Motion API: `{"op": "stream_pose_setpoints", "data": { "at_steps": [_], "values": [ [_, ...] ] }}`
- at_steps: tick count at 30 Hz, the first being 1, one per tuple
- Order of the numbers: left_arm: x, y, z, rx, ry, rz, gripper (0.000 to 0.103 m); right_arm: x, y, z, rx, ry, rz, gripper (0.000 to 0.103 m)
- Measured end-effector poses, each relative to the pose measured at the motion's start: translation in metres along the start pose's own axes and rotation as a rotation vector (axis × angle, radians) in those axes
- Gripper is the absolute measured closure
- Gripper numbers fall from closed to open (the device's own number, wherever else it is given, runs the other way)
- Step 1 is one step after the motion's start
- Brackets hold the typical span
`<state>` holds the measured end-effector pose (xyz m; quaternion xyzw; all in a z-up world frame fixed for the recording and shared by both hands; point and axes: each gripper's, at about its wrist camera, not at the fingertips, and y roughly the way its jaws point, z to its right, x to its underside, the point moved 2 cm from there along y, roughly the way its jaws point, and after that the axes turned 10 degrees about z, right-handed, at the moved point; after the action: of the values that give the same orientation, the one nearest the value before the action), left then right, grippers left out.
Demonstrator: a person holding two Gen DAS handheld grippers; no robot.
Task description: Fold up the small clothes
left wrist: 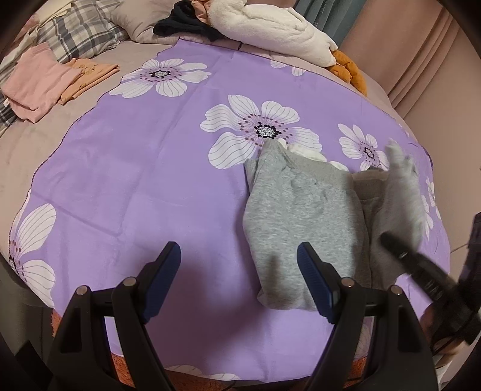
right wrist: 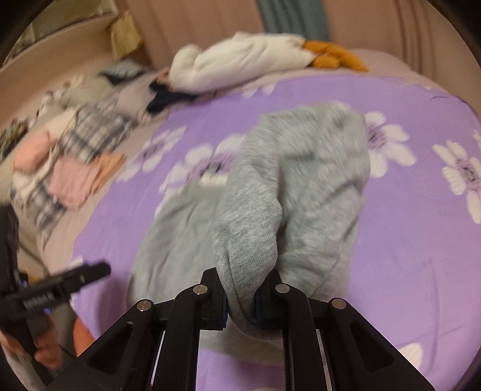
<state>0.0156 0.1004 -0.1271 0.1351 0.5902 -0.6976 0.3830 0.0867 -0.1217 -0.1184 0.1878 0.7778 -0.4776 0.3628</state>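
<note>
A small grey sweat garment [left wrist: 294, 210] lies on the purple flowered sheet [left wrist: 144, 156], with something white showing at its far edge. My left gripper [left wrist: 239, 249] hovers open over the sheet at the garment's near left edge, nothing between its fingers. In the left wrist view my right gripper [left wrist: 390, 242] comes in from the right, lifting a blurred grey flap [left wrist: 399, 186]. The right wrist view shows that gripper [right wrist: 242, 276] shut on a fold of the grey garment [right wrist: 300, 180], which hangs raised above the rest. The left gripper [right wrist: 99, 269] is at the left there.
Folded pink and orange clothes [left wrist: 39, 81] lie at the far left by a plaid pillow [left wrist: 78, 33]. A dark garment [left wrist: 183, 24], a white plush [left wrist: 270, 27] and an orange toy [left wrist: 348, 69] sit at the back. A curtain hangs behind.
</note>
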Motion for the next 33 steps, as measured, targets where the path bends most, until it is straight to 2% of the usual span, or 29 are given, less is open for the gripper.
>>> {"op": "stream_pose_setpoints", "data": {
  "at_steps": [6,8,13,17,19,22,24,27,31,33],
  "values": [
    [0.001,0.002,-0.002,-0.003,0.000,-0.006,0.023,0.029,0.032,-0.023,-0.075,-0.041,-0.151,0.089],
    [0.000,0.003,-0.003,-0.003,-0.003,-0.008,0.023,0.036,0.039,-0.027,-0.065,-0.059,-0.182,0.089],
    [0.000,0.005,-0.003,0.006,-0.005,-0.016,0.023,0.032,0.032,-0.024,-0.056,-0.078,-0.175,0.089],
    [-0.004,0.001,0.003,0.046,-0.005,-0.016,0.022,0.030,0.021,-0.021,-0.074,-0.078,-0.154,0.088],
    [-0.009,-0.003,0.010,0.074,0.003,-0.003,0.018,0.026,0.015,-0.022,-0.067,-0.091,-0.143,0.086],
    [-0.018,-0.007,0.021,0.131,0.009,0.011,0.016,0.019,-0.001,-0.018,-0.080,-0.075,-0.114,0.072],
    [-0.023,-0.008,0.028,0.174,0.005,0.014,0.014,0.016,-0.009,-0.015,-0.114,-0.042,-0.103,0.053],
    [-0.029,-0.006,0.044,0.260,0.008,0.006,0.010,0.013,-0.026,-0.006,-0.139,-0.007,-0.068,0.048],
    [-0.030,0.009,0.066,0.301,0.046,-0.032,0.010,0.011,-0.044,0.014,-0.069,0.031,-0.025,0.048],
    [-0.030,0.018,0.079,0.375,0.048,-0.055,0.012,0.011,-0.047,0.029,-0.023,0.068,-0.008,0.047]
  ]
}}
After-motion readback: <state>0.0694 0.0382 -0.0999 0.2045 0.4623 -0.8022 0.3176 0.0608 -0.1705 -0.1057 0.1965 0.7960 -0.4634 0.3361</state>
